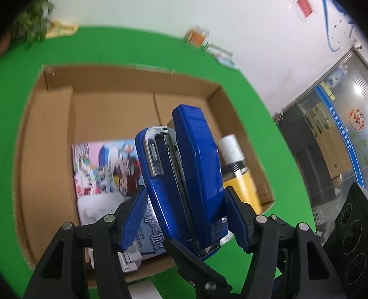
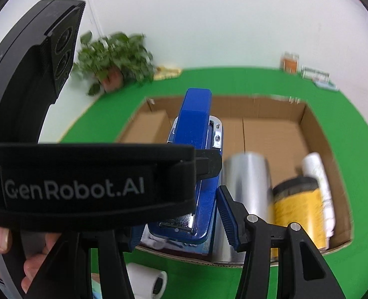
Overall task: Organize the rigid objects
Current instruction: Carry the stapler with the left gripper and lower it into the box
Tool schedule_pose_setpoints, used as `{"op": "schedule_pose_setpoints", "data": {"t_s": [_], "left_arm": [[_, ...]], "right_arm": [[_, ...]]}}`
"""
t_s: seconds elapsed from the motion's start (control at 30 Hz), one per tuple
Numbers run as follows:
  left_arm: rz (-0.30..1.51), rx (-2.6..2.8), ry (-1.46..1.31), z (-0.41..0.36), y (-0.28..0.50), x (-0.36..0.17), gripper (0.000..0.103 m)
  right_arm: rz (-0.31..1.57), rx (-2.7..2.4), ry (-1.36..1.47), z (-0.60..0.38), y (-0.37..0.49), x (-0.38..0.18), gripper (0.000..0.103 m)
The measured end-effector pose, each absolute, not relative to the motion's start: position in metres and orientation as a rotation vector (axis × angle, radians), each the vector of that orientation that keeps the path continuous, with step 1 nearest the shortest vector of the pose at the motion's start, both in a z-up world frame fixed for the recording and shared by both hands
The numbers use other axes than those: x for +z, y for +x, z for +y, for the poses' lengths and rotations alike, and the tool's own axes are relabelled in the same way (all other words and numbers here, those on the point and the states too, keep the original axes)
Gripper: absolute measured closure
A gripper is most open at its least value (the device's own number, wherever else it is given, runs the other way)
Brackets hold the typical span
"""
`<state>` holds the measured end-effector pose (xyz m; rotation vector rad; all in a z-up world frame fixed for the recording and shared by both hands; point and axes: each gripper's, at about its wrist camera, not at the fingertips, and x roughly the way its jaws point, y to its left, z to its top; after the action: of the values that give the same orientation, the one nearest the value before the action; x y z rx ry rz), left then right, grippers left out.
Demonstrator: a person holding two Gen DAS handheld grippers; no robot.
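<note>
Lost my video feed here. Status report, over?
Left gripper shut on blue stapler, held above the cardboard box. Right gripper open, its fingers either side of the stapler. Silver can and yellow can lie below.

Counts: 1 blue stapler point(image 1: 184, 174), 1 cardboard box point(image 2: 316, 134), 1 comic book point(image 1: 104, 167), 1 silver can point(image 2: 246, 182), 1 yellow canister point(image 2: 298, 211), 1 white tube point(image 2: 318, 174), 1 white tape roll point(image 2: 146, 281), 1 potted plant point(image 2: 114, 59). Far-edge clutter was too blurred to count.
</note>
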<state>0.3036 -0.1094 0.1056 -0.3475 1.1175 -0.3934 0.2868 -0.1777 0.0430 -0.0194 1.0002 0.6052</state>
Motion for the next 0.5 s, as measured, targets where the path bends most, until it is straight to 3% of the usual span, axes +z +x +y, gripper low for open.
{"op": "schedule_pose_setpoints", "data": {"t_s": [0.2,0.5], "left_arm": [[1.21,-0.397,-0.388,-0.107,0.309,0.064,0.042],[1.279,-0.38,-0.44,-0.097,0.307,0.048,0.044]], "right_arm": [[1.072,0.591,-0.05,-0.172,0.287,-0.011,0.053],[1.128,0.573,-0.075,-0.161,0.276,-0.029,0.051]]}}
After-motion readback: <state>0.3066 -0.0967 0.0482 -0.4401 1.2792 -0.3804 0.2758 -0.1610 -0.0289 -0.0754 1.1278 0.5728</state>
